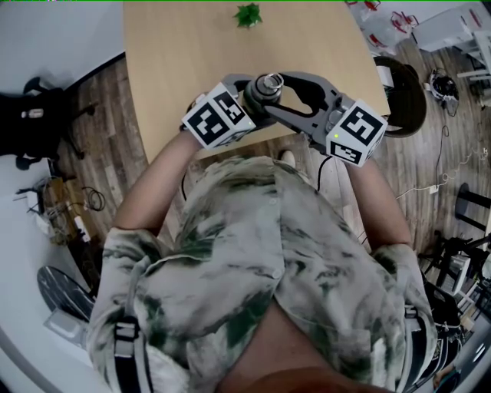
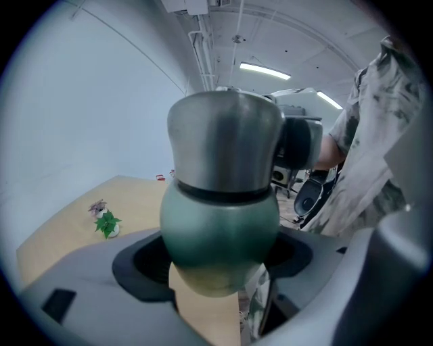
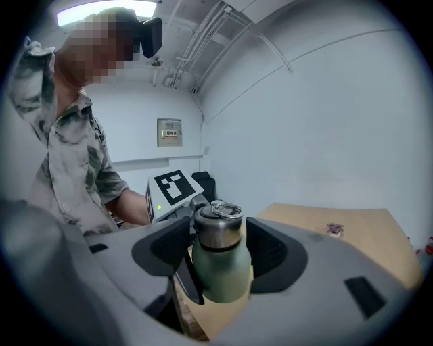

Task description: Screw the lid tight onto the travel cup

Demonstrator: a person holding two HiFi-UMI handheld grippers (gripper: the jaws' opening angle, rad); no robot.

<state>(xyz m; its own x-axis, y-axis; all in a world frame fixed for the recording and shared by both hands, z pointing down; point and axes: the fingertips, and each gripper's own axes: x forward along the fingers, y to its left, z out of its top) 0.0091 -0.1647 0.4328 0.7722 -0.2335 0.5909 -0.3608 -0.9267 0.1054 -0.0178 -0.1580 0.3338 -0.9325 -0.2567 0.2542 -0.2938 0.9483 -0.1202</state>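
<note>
I have the travel cup (image 3: 222, 274) held up off the table (image 1: 184, 61), above its near edge, between the two grippers. The left gripper (image 2: 220, 267) is clamped on the cup's green body, pads pressing both sides. The steel lid (image 3: 218, 230) sits on the cup's mouth with its carry ring (image 3: 225, 209) on top, so I cannot see inside. The right gripper (image 3: 218, 246) straddles the lid with its jaws parted, a thin gap at each pad. A small green plant (image 1: 248, 14) stands at the table's far end.
</note>
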